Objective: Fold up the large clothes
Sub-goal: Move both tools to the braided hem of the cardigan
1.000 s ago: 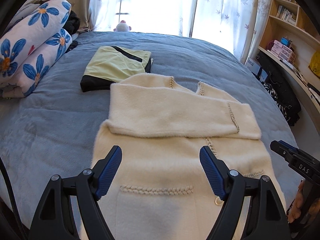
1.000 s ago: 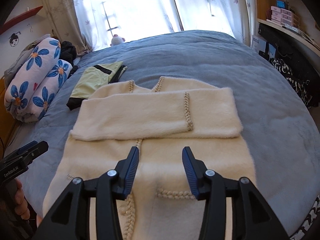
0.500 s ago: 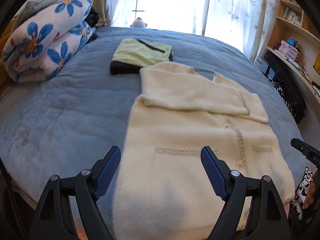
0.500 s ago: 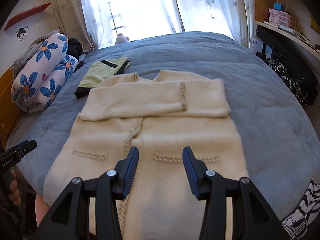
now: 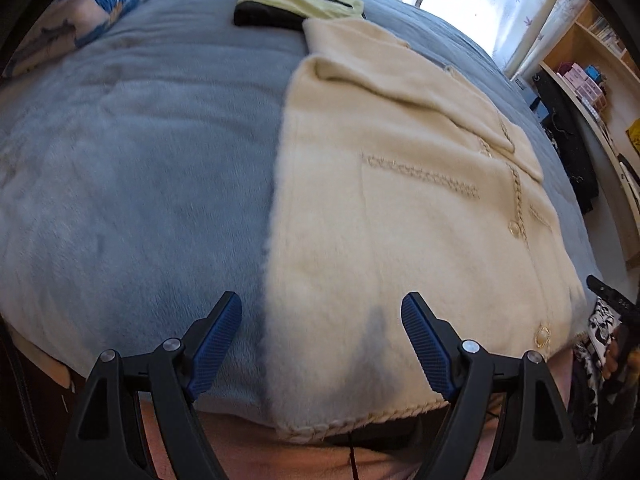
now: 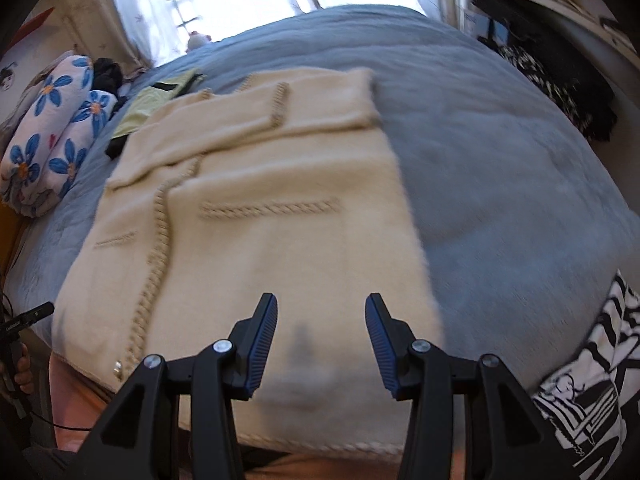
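Cream fuzzy cardigan with braided trim [image 5: 404,216] lies flat on the grey-blue bed [image 5: 132,160], sleeves folded across the chest. Left hand-held gripper [image 5: 322,340] hovers over its near left hem corner, jaws apart, empty. Right hand-held gripper [image 6: 321,338] hovers over the right hem, jaws apart, empty. Hem edge blurred.

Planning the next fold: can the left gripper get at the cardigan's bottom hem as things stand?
Probably yes. The left gripper hangs open just above the cream cardigan, whose braided hem lies uncovered at the bed's near edge. Nothing sits between its fingers and the hem.
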Action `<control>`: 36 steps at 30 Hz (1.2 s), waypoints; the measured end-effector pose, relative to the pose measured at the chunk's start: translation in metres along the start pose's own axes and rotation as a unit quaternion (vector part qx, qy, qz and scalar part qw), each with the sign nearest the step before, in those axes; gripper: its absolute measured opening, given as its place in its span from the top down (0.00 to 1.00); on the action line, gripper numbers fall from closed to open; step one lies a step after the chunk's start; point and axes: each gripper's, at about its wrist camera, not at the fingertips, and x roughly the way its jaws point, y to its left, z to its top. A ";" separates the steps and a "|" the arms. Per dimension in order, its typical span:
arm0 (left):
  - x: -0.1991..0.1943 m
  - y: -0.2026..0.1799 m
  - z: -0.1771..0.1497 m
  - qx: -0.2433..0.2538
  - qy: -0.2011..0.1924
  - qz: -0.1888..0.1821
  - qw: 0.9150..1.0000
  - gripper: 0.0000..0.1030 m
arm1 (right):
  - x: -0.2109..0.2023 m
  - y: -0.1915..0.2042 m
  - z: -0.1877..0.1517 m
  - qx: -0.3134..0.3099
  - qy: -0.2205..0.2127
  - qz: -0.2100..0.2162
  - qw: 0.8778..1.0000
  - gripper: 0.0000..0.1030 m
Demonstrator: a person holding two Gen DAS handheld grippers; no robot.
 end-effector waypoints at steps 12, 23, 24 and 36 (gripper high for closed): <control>0.012 0.004 -0.020 0.018 0.035 -0.035 0.999 0.22 | 0.008 -0.058 -0.034 0.059 0.048 0.016 0.997 0.55; 0.031 0.008 -0.026 0.005 0.056 -0.095 0.994 0.16 | 0.029 -0.042 -0.043 0.036 0.071 0.079 0.994 0.55; 0.032 0.008 -0.026 0.004 0.057 -0.096 0.994 0.15 | 0.030 -0.041 -0.043 0.038 0.070 0.079 0.994 0.55; 0.025 -0.004 -0.027 0.008 0.051 -0.081 0.995 0.52 | 0.023 -0.021 -0.040 0.009 0.063 0.069 0.996 0.86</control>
